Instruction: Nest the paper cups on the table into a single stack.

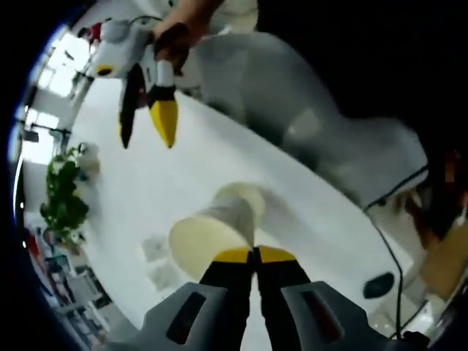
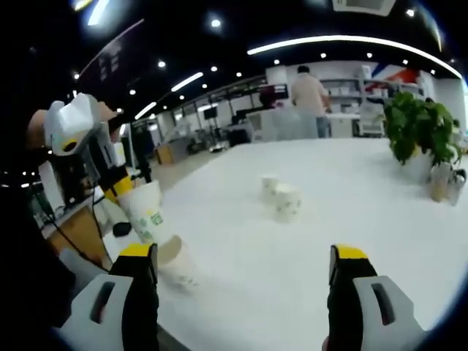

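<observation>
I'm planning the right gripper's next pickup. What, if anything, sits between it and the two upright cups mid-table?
Nothing visible. The open right gripper faces bare white table all the way to the two cups. The left gripper holds its cup off to the side.

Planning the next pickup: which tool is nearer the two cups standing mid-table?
Right. The right tool is open and faces the two cups across bare table; the left tool holds another cup off at the edge.
</observation>
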{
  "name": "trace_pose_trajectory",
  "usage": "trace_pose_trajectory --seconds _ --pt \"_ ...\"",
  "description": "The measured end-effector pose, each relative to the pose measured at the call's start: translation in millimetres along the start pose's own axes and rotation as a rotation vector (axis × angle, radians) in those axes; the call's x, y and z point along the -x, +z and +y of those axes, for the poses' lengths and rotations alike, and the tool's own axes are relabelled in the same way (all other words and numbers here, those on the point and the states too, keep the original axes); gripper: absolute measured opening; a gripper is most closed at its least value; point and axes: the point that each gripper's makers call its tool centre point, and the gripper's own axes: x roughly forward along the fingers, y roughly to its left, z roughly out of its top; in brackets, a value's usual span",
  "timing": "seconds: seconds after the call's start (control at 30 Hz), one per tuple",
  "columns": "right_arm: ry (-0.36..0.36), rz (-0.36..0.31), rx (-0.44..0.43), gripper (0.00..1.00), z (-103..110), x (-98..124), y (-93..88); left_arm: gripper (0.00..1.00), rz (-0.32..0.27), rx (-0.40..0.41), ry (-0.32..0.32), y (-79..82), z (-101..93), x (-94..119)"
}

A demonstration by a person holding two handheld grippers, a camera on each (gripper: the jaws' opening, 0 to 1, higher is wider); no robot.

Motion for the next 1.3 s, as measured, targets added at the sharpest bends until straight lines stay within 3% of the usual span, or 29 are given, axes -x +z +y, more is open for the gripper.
trace_pose_trajectory --seconds 0.7,1.3 --pt "0.005 0.002 -0.008 0.95 -2 0 -1.4 0.0 0.015 -0.059 -0.019 0.4 -4.2 -23" --pt "0.01 0.008 -0.015 0.95 -5 -1 -4.7 0.0 0.012 -0.039 -0.04 3.5 -4.5 -43"
